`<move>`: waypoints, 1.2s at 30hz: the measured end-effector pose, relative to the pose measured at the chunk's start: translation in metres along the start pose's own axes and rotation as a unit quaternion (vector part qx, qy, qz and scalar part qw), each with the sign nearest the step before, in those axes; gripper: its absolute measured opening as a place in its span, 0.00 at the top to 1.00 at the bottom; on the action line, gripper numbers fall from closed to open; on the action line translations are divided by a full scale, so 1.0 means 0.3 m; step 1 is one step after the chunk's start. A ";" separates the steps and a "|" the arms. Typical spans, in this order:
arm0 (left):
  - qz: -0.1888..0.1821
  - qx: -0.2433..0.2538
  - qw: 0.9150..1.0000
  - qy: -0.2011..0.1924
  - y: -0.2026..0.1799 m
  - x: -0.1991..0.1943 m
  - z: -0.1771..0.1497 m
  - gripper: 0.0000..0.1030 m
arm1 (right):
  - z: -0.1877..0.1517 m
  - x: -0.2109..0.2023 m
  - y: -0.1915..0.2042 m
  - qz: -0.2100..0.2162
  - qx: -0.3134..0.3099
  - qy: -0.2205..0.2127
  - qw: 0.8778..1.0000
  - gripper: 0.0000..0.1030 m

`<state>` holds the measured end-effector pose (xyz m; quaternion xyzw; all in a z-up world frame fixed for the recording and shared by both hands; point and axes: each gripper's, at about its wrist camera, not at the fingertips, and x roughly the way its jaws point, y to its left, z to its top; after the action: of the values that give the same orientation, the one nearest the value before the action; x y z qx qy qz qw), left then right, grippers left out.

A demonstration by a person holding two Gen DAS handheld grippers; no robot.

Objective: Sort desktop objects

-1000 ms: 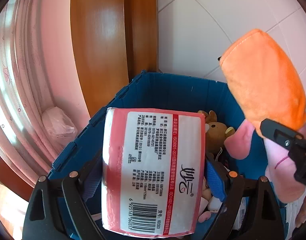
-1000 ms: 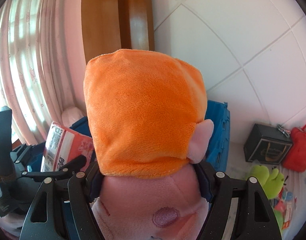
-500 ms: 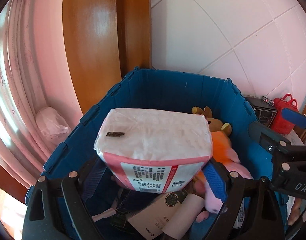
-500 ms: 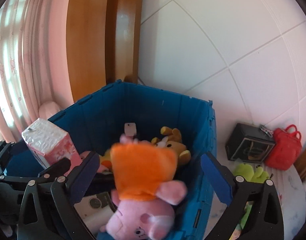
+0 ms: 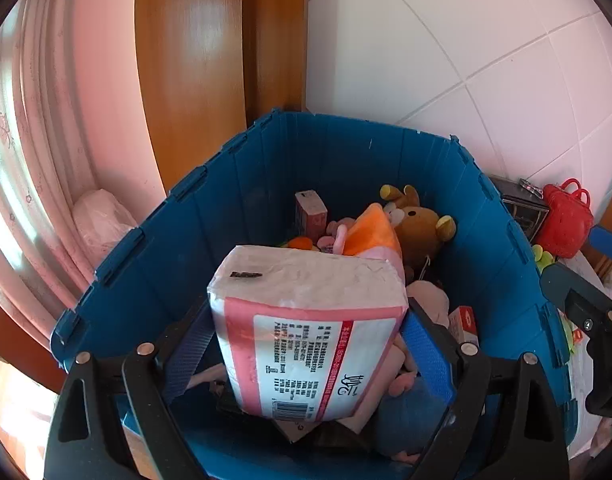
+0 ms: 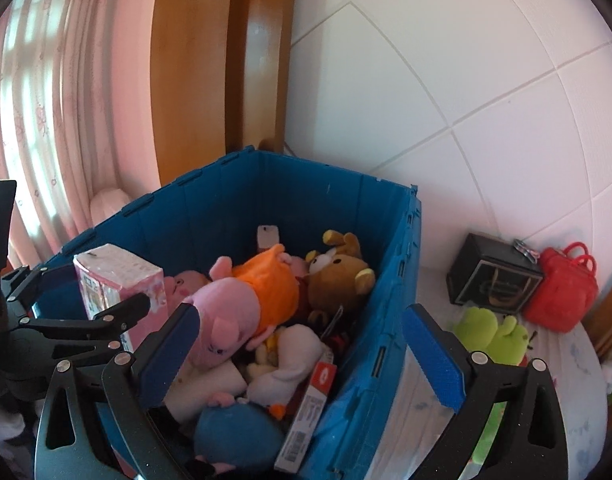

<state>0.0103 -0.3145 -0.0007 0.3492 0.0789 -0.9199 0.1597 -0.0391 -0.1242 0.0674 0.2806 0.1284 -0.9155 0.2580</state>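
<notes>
We had the left gripper (image 5: 306, 344) clamped on the tissue pack (image 5: 306, 320), pads on its two narrow sides, pack hanging over the open blue crate (image 5: 146, 264), not yet released. Right gripper (image 6: 302, 352) was spread fully wide with nothing between the pads, sitting over the crate's near right corner

Handling, our read: the pack is light, soft and film-wrapped, so it squashes under the pads and the plastic is slippery. Grip across the short width near the middle, as it was; an end grip would let it sag and twist. Nothing fragile, a drop into the plush pile should be harmless

The pink plush in the orange dress (image 6: 246, 300) lay on top of the pile in the crate, against the brown bear (image 6: 341, 280)

View differences: the left wrist showed the pack's label and the pad contact, but the pack hid most of the crate floor. The right wrist showed the pile uncovered, plus the black box (image 6: 493, 280), red bag (image 6: 561, 288) and green plush (image 6: 491, 328) outside the crate, with the pack only at the left edge
</notes>
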 end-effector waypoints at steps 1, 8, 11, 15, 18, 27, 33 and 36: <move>0.006 0.000 1.000 0.009 -0.003 0.000 -0.011 0.11 | -0.008 -0.003 0.004 -0.003 -0.004 0.004 1.000 0.00; 0.010 -0.016 1.000 0.009 0.013 -0.033 -0.031 0.11 | -0.051 -0.003 0.005 -0.006 -0.002 0.020 1.000 0.00; 0.001 -0.015 0.999 -0.038 0.012 -0.116 -0.030 0.11 | -0.064 -0.016 -0.003 -0.006 0.002 0.018 1.000 0.00; 0.000 -0.006 0.997 -0.072 -0.002 -0.164 -0.023 0.11 | -0.075 -0.041 -0.007 -0.005 0.008 0.016 1.000 0.00; -0.007 -0.005 0.997 -0.070 -0.004 -0.169 -0.040 0.11 | -0.090 -0.081 -0.006 0.000 0.009 0.008 1.000 0.00; -0.022 -0.001 0.996 -0.084 -0.019 -0.248 -0.118 0.11 | -0.153 -0.206 -0.004 0.008 0.022 -0.006 1.000 0.00; -0.033 0.008 0.995 -0.097 -0.052 -0.303 -0.131 0.11 | -0.174 -0.248 -0.003 -0.007 0.030 -0.003 1.000 0.00; -0.027 0.009 0.994 -0.104 -0.060 -0.332 -0.143 0.11 | -0.186 -0.269 -0.016 -0.017 0.038 -0.001 0.999 0.00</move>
<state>0.1006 -0.2628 0.0345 0.2505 0.0628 -0.9560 0.1392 0.0404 -0.0665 0.0694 0.2870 0.0975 -0.9243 0.2319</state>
